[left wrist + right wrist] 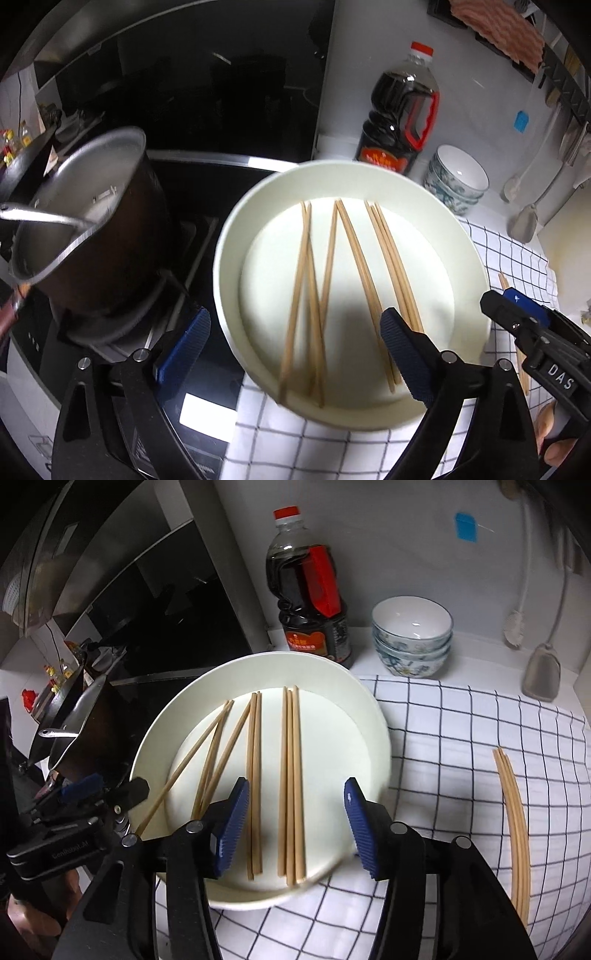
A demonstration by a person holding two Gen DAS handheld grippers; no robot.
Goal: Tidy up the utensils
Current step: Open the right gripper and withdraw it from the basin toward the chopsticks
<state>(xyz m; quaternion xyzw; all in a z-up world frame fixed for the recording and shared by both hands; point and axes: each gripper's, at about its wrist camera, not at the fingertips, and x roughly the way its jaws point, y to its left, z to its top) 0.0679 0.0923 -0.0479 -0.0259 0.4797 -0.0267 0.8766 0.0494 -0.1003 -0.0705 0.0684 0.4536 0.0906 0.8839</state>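
Observation:
A white plate (226, 266) (369, 716) sits half on a checked cloth and holds several wooden chopsticks (360, 275) (290, 775), some crossed, some side by side. My left gripper (293, 350) hangs open and wide over the plate's near edge, with nothing pressed between its blue pads. My right gripper (297, 829) is also open above the plate. Three parallel chopsticks lie in the plate below the gap between its pads, apart from them. A few more chopsticks (513, 830) lie on the cloth to the right. Each gripper shows at the edge of the other's view: right gripper (517, 302), left gripper (110, 788).
A dark soy sauce bottle (310, 602) and stacked patterned bowls (412, 635) stand behind the plate against the wall. A metal pot (92, 221) sits on the stove to the left. A spatula (541, 679) and a brush (515, 627) hang at the right. The checked cloth (461, 738) covers the counter.

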